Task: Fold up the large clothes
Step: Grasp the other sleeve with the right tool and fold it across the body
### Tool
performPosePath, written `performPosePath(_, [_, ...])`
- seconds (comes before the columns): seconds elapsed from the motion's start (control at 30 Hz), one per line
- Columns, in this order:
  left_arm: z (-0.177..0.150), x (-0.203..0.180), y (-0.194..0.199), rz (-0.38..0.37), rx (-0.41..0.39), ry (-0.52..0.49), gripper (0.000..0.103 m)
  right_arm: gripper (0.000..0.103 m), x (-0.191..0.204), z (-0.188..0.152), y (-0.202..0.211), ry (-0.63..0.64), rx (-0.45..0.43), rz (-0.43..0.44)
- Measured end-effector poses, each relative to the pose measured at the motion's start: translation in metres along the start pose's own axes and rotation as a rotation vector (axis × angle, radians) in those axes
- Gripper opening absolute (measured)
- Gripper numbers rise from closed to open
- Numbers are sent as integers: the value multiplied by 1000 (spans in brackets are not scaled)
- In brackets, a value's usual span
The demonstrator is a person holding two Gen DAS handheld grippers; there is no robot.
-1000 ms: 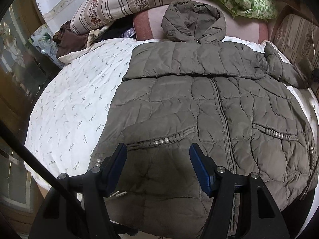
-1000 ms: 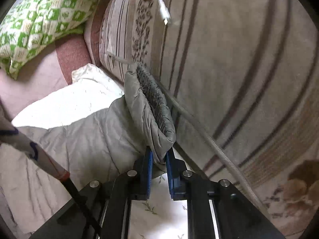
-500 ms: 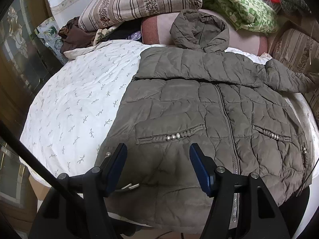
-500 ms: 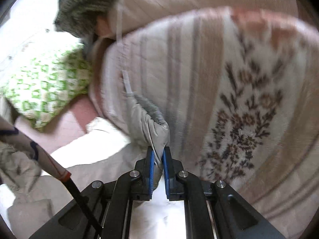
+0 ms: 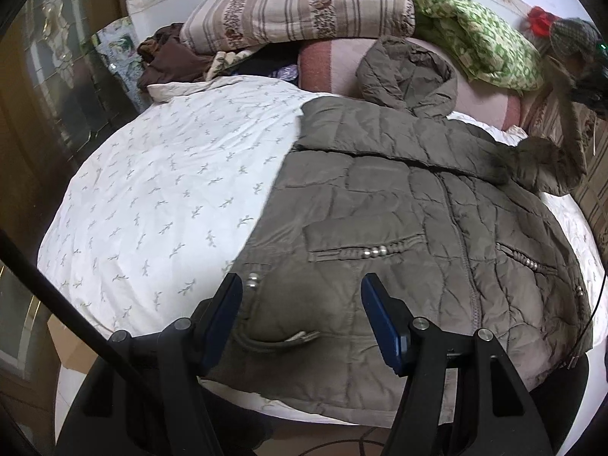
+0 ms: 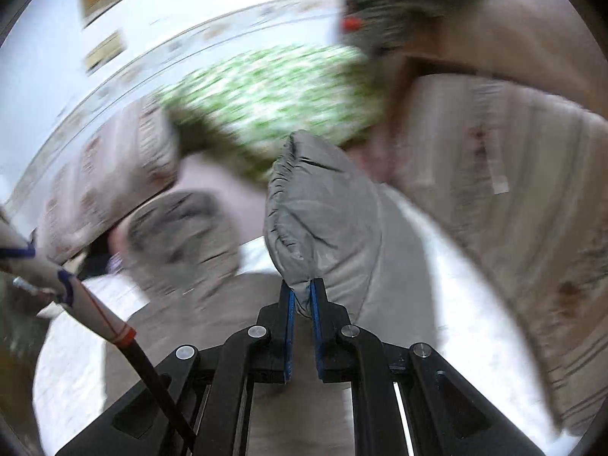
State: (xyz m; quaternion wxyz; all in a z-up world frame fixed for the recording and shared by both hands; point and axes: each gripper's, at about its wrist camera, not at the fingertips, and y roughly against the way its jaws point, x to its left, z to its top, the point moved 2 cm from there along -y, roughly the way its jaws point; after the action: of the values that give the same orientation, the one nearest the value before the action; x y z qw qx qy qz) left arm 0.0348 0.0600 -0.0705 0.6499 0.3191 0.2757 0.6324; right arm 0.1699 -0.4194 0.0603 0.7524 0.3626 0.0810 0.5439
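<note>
A: Biggest first. We are seeing the bed (image 5: 159, 190), white sheet with a small sprig print, filling the left wrist view.

B: Next, the olive puffer jacket (image 5: 399, 228) is lying front-up across the bed's right half, zipper closed, hood (image 5: 406, 72) resting against the pink bolster (image 5: 334, 72).

A: Behind it we are logging a striped floral pillow (image 5: 300, 7) and a green patterned quilt (image 5: 482, 49).

B: Sleeve (image 5: 547, 167): it is lifting off the bed at the far right edge.

A: Left gripper (image 5: 302, 296) is hovering over the hem, jaws spread wide, holding nothing.

B: Right gripper (image 6: 303, 300) is clamping the sleeve cuff (image 6: 319, 212), jaws pinched on the fabric, cuff standing up above them. Background there is blurring badly.

A: Smallest: silver beads (image 5: 374, 252) are sitting on the pocket trim.
</note>
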Motion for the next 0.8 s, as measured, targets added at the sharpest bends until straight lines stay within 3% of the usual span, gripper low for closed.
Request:
performPosePath(0.3, [-4, 30, -16, 13, 26, 57, 64, 8, 159, -73, -81, 199, 175, 203])
performPosePath(0.5, [-2, 46, -30, 21, 38, 87, 64, 8, 242, -112, -133, 346, 269, 266])
performPosePath(0.63, [2, 56, -37, 27, 46, 102, 64, 8, 274, -146, -166, 395, 361, 289])
performPosePath(0.73, [12, 62, -40, 27, 38, 102, 64, 14, 287, -170, -188, 424, 429, 290])
performPosePath(0.77, [20, 63, -39, 22, 28, 98, 64, 20, 290, -177, -192, 436, 438, 287])
performPosePath(0.8, [25, 64, -40, 18, 21, 94, 64, 32, 292, -182, -193, 450, 439, 293])
